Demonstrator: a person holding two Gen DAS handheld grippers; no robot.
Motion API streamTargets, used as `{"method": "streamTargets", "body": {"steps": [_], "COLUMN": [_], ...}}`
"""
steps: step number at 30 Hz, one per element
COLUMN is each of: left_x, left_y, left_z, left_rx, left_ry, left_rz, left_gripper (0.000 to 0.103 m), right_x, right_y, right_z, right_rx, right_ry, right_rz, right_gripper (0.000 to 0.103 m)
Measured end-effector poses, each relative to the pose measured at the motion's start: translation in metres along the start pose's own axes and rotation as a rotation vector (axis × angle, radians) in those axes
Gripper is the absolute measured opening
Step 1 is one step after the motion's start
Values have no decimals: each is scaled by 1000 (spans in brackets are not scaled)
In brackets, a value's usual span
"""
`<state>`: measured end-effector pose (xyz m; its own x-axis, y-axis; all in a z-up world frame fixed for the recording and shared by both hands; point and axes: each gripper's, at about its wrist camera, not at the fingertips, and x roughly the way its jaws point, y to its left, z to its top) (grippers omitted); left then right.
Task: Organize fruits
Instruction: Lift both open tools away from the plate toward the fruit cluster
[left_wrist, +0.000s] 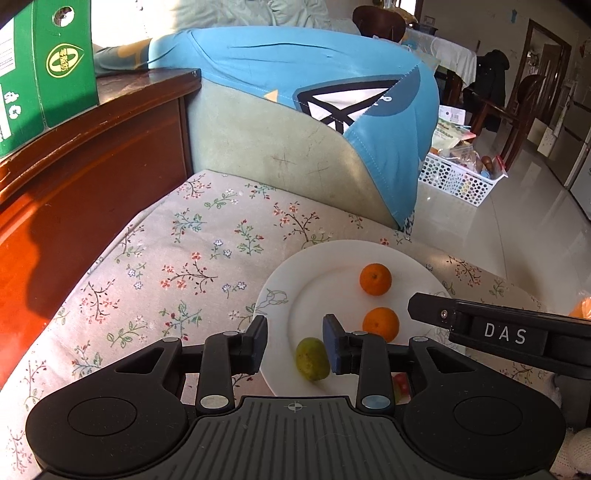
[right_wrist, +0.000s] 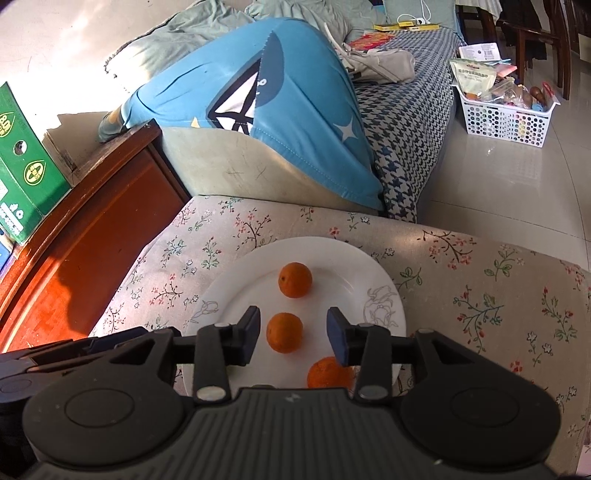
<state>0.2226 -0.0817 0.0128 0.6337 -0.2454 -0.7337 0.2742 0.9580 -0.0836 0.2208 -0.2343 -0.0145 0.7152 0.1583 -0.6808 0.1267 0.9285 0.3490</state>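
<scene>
A white plate (left_wrist: 280, 273) (right_wrist: 369, 273) lies on a floral cloth. In the left wrist view it holds two oranges (left_wrist: 375, 279) (left_wrist: 381, 324) and a green fruit (left_wrist: 312, 359). My left gripper (left_wrist: 295, 345) is open above the plate's near rim. The green fruit lies just below its right pad (left_wrist: 330, 341), untouched by the left pad. The right wrist view shows three oranges (right_wrist: 294, 279) (right_wrist: 284, 332) (right_wrist: 328, 373). My right gripper (right_wrist: 293, 338) is open, with the middle orange between its fingers and a gap on the right side. A small red fruit (left_wrist: 402, 384) peeks from behind the left gripper.
A wooden cabinet (left_wrist: 92, 166) with a green box (left_wrist: 48, 70) stands to the left. Behind the cloth rises a sofa arm (left_wrist: 266, 147) draped with blue fabric (right_wrist: 288, 110). A white perforated basket (right_wrist: 506, 118) of packets sits on the tiled floor at the right.
</scene>
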Motion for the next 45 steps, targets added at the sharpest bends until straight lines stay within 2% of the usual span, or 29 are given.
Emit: {"method": "streamTargets", "body": {"steps": [5, 9, 12, 13, 18, 25, 30, 34, 45], "left_x": [-21, -40, -51, -54, -67, -76, -79, -85, -80], "left_y": [0, 10, 20, 23, 43, 55, 66, 67, 60], "left_z": [-7, -17, -25, -28, -42, -63, -83, -101, -129], "left_rx": [-1, -45, -74, -87, -147, -186, -218, -207, -176], "left_ry": [-21, -27, -32, -32, -29, -1, 25, 33, 70], "left_rz": [-10, -19, -15, -9, 15, 42, 91, 111, 88], "left_gripper": [32, 33, 47, 48, 48, 48, 45, 45, 43], "right_x": [-13, -22, -26, -27, -30, -41, -38, -33, -18], "right_y": [9, 19, 24, 25, 23, 35, 39, 43, 48], "right_z": [-4, -11, -20, -22, -39, -71, -94, -107, -115], "right_rx": [-29, -60, -64, -60, -10, -36, -58, -92, -105], "right_ry": [-40, -40, -25, -17, 31, 63, 110, 132, 151], "right_rz": [26, 52, 66, 65, 86, 140, 165, 162, 158], "right_gripper": [46, 47, 47, 47, 48, 47, 38, 34, 33]}}
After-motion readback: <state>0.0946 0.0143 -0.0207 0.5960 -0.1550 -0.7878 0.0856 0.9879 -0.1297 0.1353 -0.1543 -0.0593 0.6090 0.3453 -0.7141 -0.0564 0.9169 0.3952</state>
